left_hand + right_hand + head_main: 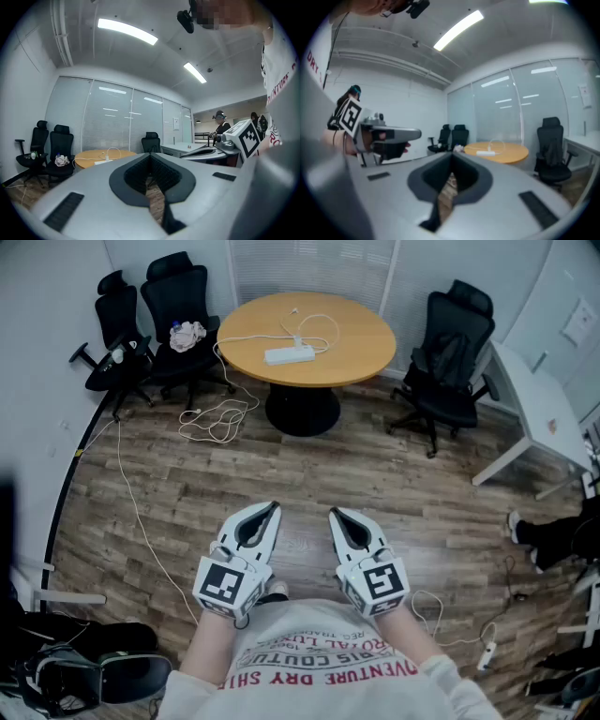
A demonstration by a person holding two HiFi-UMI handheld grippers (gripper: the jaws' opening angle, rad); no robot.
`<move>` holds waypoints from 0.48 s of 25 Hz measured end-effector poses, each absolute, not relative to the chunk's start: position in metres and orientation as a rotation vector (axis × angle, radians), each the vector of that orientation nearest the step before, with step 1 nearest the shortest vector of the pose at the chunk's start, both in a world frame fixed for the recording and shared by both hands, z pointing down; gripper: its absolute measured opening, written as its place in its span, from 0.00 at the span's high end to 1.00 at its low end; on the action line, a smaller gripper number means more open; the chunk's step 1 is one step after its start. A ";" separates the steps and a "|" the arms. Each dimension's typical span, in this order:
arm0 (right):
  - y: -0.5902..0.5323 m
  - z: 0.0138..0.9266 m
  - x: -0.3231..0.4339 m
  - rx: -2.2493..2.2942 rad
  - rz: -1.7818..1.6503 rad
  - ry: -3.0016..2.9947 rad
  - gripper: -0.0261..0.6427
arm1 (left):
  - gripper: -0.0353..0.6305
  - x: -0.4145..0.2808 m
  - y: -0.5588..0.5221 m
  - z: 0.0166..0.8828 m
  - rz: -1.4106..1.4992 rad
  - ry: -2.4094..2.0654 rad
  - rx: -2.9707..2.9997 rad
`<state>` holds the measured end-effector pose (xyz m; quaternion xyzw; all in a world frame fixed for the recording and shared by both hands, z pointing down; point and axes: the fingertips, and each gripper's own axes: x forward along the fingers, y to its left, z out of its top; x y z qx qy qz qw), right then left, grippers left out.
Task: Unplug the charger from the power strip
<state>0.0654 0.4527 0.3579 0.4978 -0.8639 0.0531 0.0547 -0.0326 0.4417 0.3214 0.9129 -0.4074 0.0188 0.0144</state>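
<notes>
Approaching: I'm well apart from the table (367, 360); I'd walk up first, stepping round the floor cable (221, 418).
Strip: the strip (289, 354) lies near the table's middle, with the charger (298, 338) apparently plugged in near its right end.
Left claw: left gripper (270, 510) clenched, empty; I'd pin the strip with it.
Right claw: right gripper (336, 514) clenched, empty; I'd open it, grasp the charger's body and pull straight out.

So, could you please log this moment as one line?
left gripper: shut, empty | right gripper: shut, empty | charger: plugged in power strip
</notes>
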 end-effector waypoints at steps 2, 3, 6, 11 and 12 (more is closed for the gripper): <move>0.454 0.360 0.062 1.508 0.167 -2.620 0.92 | 0.90 -0.034 0.443 0.322 0.052 -1.265 2.839; 0.454 0.361 0.061 1.507 0.171 -2.621 0.92 | 0.90 -0.035 0.443 0.322 0.047 -1.263 2.837; 0.449 0.362 0.057 1.516 0.183 -2.622 0.92 | 0.90 -0.039 0.439 0.322 0.036 -1.255 2.834; 0.439 0.360 0.053 1.583 0.185 -2.600 0.92 | 0.90 -0.049 0.429 0.325 0.022 -1.230 2.832; 0.435 0.361 0.051 1.590 0.195 -2.596 0.92 | 0.90 -0.051 0.425 0.325 0.017 -1.223 2.830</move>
